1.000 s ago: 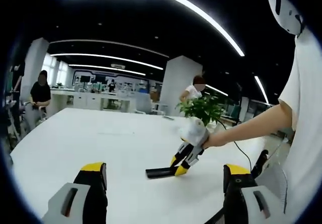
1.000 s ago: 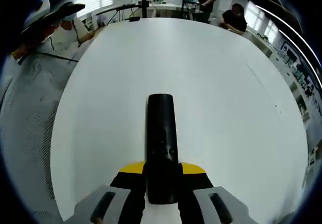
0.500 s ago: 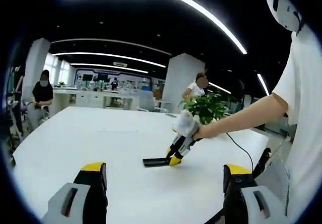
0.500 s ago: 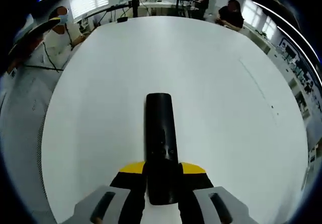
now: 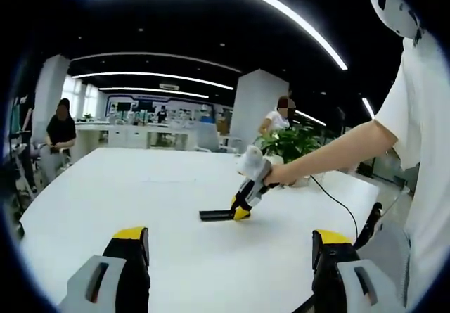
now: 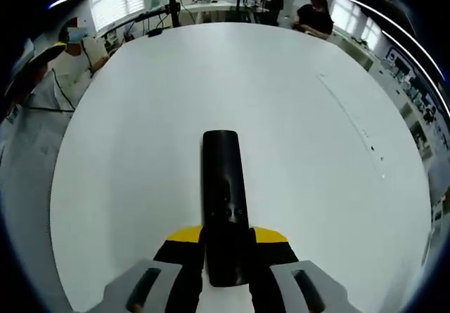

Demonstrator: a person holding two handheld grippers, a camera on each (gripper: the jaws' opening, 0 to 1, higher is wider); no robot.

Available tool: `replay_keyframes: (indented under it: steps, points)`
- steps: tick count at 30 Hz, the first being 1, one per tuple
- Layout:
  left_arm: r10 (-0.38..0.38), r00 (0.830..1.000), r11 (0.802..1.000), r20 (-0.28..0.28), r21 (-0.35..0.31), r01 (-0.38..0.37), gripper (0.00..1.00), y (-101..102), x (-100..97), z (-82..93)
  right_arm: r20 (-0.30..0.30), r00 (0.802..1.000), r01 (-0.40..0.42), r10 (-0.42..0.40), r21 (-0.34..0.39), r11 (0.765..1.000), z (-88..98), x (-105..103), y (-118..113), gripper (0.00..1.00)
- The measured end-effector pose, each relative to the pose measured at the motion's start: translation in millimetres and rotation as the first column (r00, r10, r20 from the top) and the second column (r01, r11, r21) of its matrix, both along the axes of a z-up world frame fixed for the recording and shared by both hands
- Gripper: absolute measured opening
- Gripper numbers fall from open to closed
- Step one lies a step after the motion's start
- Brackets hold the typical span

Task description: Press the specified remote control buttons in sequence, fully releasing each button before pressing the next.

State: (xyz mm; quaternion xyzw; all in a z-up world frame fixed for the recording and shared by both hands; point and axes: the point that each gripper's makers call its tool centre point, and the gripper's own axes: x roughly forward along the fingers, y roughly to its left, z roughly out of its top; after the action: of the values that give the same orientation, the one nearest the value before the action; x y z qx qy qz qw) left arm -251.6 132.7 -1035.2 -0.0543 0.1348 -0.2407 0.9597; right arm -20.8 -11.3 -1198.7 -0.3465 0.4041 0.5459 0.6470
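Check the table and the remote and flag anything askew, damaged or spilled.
Nothing stands out. The black remote sits straight between the right gripper's closed jaws, intact, over a clean white table. The left gripper is open, holding nothing.

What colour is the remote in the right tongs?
Black, glossy. The remote shows best in the right gripper view, clamped between the right tongs.

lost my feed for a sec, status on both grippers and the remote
Right gripper shut on remote control, held over the white table. Left gripper open, holding nothing. Nothing on the table near the remote.
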Motion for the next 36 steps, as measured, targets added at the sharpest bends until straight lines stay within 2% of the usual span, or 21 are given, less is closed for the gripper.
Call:
replay_keyframes:
  steps: [4, 8, 11, 13, 14, 16, 19, 21, 26, 28, 29, 33, 35, 36]
  points:
    - [0.006, 1.0, 1.0, -0.014, 0.023, -0.005, 0.99, 2.7, 1.5, -4.4, 0.002, 1.0, 0.012, -0.012, 0.012, 1.0, 0.2, 9.7, -0.5, 0.22]
    - [0.01, 1.0, 1.0, -0.019, 0.015, -0.01, 0.99, 2.2, 4.7, -4.2, 0.002, 1.0, 0.018, -0.019, 0.027, 0.999, 0.1, 15.3, -0.6, 0.22]
    - [0.013, 1.0, 1.0, -0.021, 0.015, -0.012, 0.99, 2.1, 7.9, -4.4, -0.006, 0.998, 0.058, -0.058, 0.059, 0.997, 0.2, 16.7, 0.2, 0.22]
    - [0.012, 1.0, 1.0, -0.02, 0.015, -0.012, 0.98, 1.6, 10.1, -3.5, -0.033, 0.993, 0.119, -0.116, 0.105, 0.987, 1.0, 16.8, 1.9, 0.24]
    - [0.01, 1.0, 1.0, -0.019, 0.013, -0.01, 0.98, 1.0, 11.3, -2.7, -0.067, 0.984, 0.172, -0.164, 0.137, 0.975, 2.3, 15.5, 3.8, 0.26]
    - [0.007, 1.0, 1.0, -0.017, 0.013, -0.007, 0.98, 0.3, 12.7, -1.8, -0.096, 0.972, 0.23, -0.216, 0.178, 0.957, 4.1, 13.5, 4.7, 0.32]
    - [0.003, 1.0, 1.0, -0.017, 0.021, -0.003, 0.98, 1.0, 14.2, -3.0, -0.092, 0.954, 0.299, -0.286, 0.207, 0.931, 5.6, 12.9, 0.9, 0.44]
    - [0.001, 1.0, 1.0, -0.019, 0.031, -0.001, 0.98, 1.2, 14.1, -4.3, -0.055, 0.952, 0.305, -0.3, 0.232, 0.924, 9.1, 11.8, -1.5, 0.49]
    - [0.005, 1.0, 0.999, -0.026, 0.04, -0.004, 0.98, 3.0, 12.6, -7.4, -0.034, 0.916, 0.389, -0.399, 0.312, 0.867, 17.7, 2.8, -11.9, 0.61]
    - [0.007, 1.0, 1.0, -0.022, 0.031, -0.007, 0.98, 3.5, 12.3, -6.2, -0.032, 0.898, 0.422, -0.439, 0.348, 0.837, 21.7, -3.0, -16.7, 0.65]
    - [0.008, 1.0, 1.0, -0.021, 0.028, -0.008, 0.98, 3.7, 12.4, -5.9, -0.052, 0.883, 0.451, -0.466, 0.365, 0.815, 23.1, -7.6, -19.6, 0.67]
    - [0.009, 1.0, 0.999, -0.017, 0.034, -0.009, 0.98, 9.1, 11.6, -8.2, -0.06, 0.858, 0.483, -0.509, 0.428, 0.764, 33.1, -25.7, -27.5, 0.72]
    - [0.009, 1.0, 0.999, -0.015, 0.032, -0.009, 0.98, 8.7, 11.4, -7.0, -0.056, 0.835, 0.509, -0.547, 0.458, 0.729, 38.4, -34.3, -34.4, 0.76]
    - [0.01, 1.0, 0.999, -0.013, 0.03, -0.01, 0.98, 8.2, 11.1, -6.0, -0.063, 0.823, 0.52, -0.565, 0.484, 0.704, 42.9, -40.1, -37.2, 0.78]
